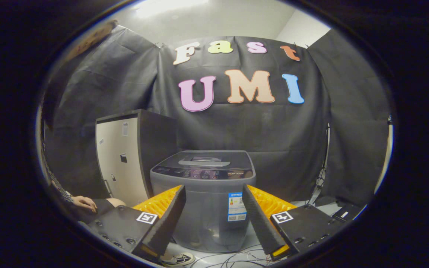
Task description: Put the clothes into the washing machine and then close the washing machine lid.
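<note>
Washing machine lid down; no clothes visible.
Gripper fingers spread, holding nothing, machine beyond them; scene fits either loaded-and-closed or awaiting loading.

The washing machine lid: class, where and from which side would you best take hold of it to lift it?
Probably the raised handle bar near the front edge of the closed lid, approached from the front and above, fingertips under the bar. It protrudes from the flat lid; the hinge likely sits at the back. The gripper hangs open, short of the washing machine.
</note>
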`<control>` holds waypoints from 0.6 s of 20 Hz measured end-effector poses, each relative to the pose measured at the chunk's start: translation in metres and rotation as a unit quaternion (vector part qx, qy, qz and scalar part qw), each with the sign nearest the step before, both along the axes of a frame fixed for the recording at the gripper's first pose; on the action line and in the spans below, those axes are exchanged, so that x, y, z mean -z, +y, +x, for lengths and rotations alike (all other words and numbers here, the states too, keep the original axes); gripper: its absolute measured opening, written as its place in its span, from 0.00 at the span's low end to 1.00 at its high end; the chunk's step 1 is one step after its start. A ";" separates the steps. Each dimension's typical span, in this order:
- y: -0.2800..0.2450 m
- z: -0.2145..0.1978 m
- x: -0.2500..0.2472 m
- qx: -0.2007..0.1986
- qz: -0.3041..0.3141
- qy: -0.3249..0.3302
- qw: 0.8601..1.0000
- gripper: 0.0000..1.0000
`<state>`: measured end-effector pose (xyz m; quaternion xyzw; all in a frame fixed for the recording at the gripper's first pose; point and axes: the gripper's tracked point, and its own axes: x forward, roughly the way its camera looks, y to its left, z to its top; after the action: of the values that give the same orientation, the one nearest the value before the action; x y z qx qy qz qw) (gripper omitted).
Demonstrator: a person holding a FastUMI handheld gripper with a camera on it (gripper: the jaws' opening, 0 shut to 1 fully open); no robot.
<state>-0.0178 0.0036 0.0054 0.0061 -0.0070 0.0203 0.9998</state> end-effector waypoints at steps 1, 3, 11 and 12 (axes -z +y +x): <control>0.000 0.000 0.000 0.000 0.000 0.000 1.000 0.95; 0.000 0.000 0.000 0.000 0.000 0.000 1.000 0.95; -0.001 0.001 0.002 0.000 0.000 0.000 1.000 0.95; -0.001 0.001 0.002 0.002 0.000 0.000 1.000 0.95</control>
<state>-0.0168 0.0022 0.0030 0.0063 -0.0069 0.0179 0.9998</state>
